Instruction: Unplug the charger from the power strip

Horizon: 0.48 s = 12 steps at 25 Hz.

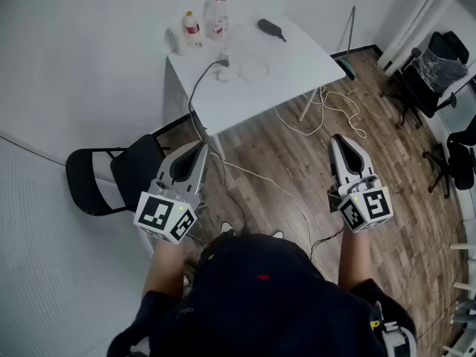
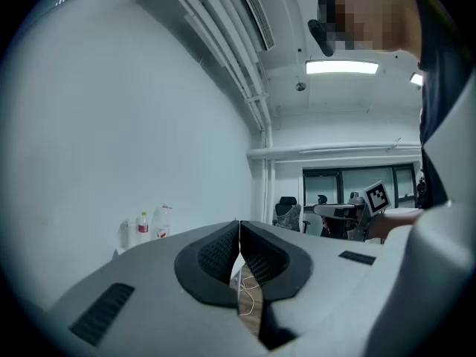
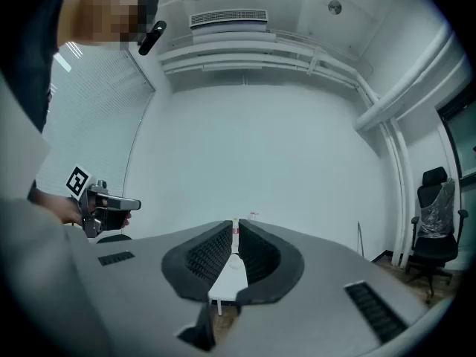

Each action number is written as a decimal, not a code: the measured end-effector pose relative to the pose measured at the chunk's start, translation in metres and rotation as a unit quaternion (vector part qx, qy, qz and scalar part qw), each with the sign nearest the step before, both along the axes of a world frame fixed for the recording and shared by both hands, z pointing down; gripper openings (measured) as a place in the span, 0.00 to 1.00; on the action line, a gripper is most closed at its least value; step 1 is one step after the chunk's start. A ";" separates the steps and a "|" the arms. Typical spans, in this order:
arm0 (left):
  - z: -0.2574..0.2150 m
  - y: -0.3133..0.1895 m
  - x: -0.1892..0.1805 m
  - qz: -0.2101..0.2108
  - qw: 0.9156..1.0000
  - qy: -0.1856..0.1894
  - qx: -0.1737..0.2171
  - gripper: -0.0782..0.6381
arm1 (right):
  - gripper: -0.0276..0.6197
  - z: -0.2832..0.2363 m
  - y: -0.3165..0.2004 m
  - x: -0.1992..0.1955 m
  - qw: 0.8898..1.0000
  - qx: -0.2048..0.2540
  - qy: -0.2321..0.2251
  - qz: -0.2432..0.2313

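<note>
A white table [image 1: 282,76] stands far ahead of me against the wall. On it a small white charger [image 1: 223,63] sits by a white power strip, too small to make out clearly, and a dark cable [image 1: 197,88] runs from there over the table's edge. My left gripper [image 1: 199,149] and right gripper [image 1: 341,138] are held level in mid-air, well short of the table. The left gripper view [image 2: 239,225] shows its jaws closed tip to tip on nothing. The right gripper [image 3: 235,225] is likewise shut and empty.
Bottles [image 1: 193,28] and a black object [image 1: 271,28] stand on the table, with a coiled white cord [image 1: 253,69]. A black folding chair [image 1: 111,173] is at the left. White cable [image 1: 335,106] trails over the wood floor. Office chairs [image 1: 439,65] stand at the right.
</note>
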State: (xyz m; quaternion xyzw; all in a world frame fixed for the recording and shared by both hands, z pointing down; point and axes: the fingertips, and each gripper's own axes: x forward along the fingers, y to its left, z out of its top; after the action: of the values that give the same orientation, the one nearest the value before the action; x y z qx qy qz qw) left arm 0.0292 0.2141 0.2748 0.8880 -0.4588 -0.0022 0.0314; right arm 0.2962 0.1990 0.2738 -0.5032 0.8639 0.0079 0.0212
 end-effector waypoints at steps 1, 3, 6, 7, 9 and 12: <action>-0.001 -0.001 0.000 0.000 1.000 0.000 0.000 0.14 | 0.11 -0.001 -0.001 0.000 1.000 -0.001 0.000 0.000; -0.002 -0.002 0.000 0.000 1.000 0.001 -0.001 0.14 | 0.11 -0.001 -0.002 -0.001 1.000 -0.001 0.001 -0.001; -0.002 -0.002 -0.002 0.000 1.000 0.002 -0.001 0.14 | 0.11 -0.001 -0.002 -0.006 1.000 -0.001 0.006 -0.004; -0.002 -0.002 -0.002 0.000 1.000 0.002 -0.002 0.14 | 0.11 0.000 -0.002 -0.007 1.000 -0.001 0.007 -0.005; 0.000 -0.002 -0.003 0.000 1.000 0.001 -0.003 0.14 | 0.11 0.002 -0.003 -0.008 1.000 -0.004 0.007 -0.005; 0.002 -0.002 -0.005 -0.001 1.000 0.003 -0.006 0.14 | 0.11 0.005 -0.003 -0.009 1.000 -0.007 0.005 -0.005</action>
State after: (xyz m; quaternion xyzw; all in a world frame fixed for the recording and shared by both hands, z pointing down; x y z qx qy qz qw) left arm 0.0238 0.2122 0.2769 0.8874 -0.4595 -0.0018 0.0378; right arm 0.2871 0.1960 0.2785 -0.4992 0.8664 0.0046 0.0134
